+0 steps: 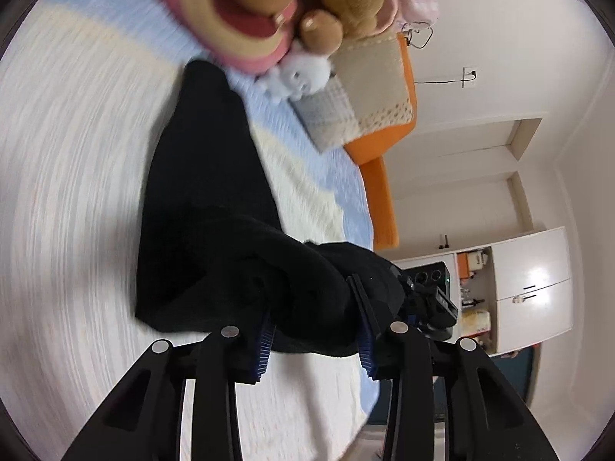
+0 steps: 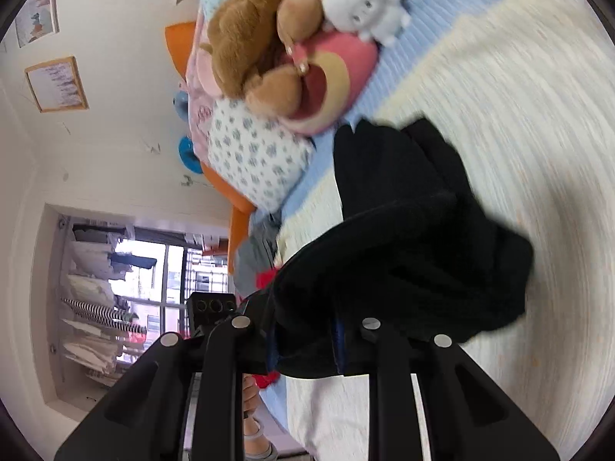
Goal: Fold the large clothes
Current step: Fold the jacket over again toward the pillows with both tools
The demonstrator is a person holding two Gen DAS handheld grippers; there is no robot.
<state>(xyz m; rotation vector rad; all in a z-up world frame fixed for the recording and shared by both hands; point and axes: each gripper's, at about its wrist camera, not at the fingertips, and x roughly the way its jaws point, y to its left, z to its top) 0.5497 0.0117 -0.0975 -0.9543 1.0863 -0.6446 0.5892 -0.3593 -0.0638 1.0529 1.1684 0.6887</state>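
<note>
Black cloth fills the middle of both views: a large dark garment (image 1: 207, 199) lies stretched along a bed, one end reaching toward the stuffed toys, the other bunched up and lifted at the 2 grippers. In the left wrist view the left gripper (image 1: 315, 330) has its blue-padded fingers (image 1: 263, 349) pinching a thick fold of the garment, and the cloth bulges between and over them. In the right wrist view the right gripper (image 2: 305, 342) pinches another bundle of the same garment (image 2: 403, 238), its fingers mostly buried in the cloth. The right gripper also shows in the left view, just beside the left one and partly under the fabric.

The bedspread (image 1: 77, 176) is cream with pale blue stripes and looks blurred. At the head of the bed sit a brown plush bear (image 2: 250, 30), a small white plush toy (image 2: 365, 7), a pink round cushion (image 2: 338, 77) and a dotted pillow (image 2: 257, 153). A white cabinet (image 1: 530, 284) stands by the wall.
</note>
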